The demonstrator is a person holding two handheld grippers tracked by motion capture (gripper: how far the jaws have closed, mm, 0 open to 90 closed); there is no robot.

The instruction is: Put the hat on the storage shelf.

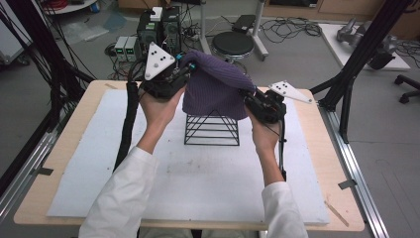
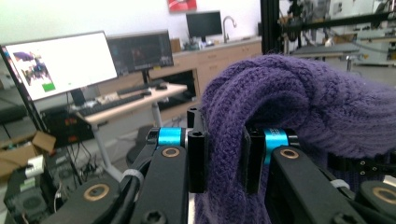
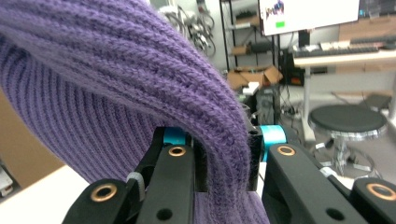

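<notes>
A purple knitted hat (image 1: 216, 87) hangs stretched between both grippers, draped over the top of a black wire pyramid stand (image 1: 212, 130). My left gripper (image 1: 185, 69) is shut on the hat's upper left edge; the knit (image 2: 280, 98) is pinched between its jaws (image 2: 225, 156). My right gripper (image 1: 249, 97) is shut on the hat's right rim, and the ribbed knit (image 3: 116, 79) fills the gap between its jaws (image 3: 227, 158). The stand's upper part is hidden under the hat.
The stand sits on a white mat (image 1: 198, 178) covering a wooden table (image 1: 59, 153). Black frame posts (image 1: 356, 59) rise at both sides. A round stool (image 1: 233, 44) and electronics boxes (image 1: 158, 29) stand on the floor beyond the far edge.
</notes>
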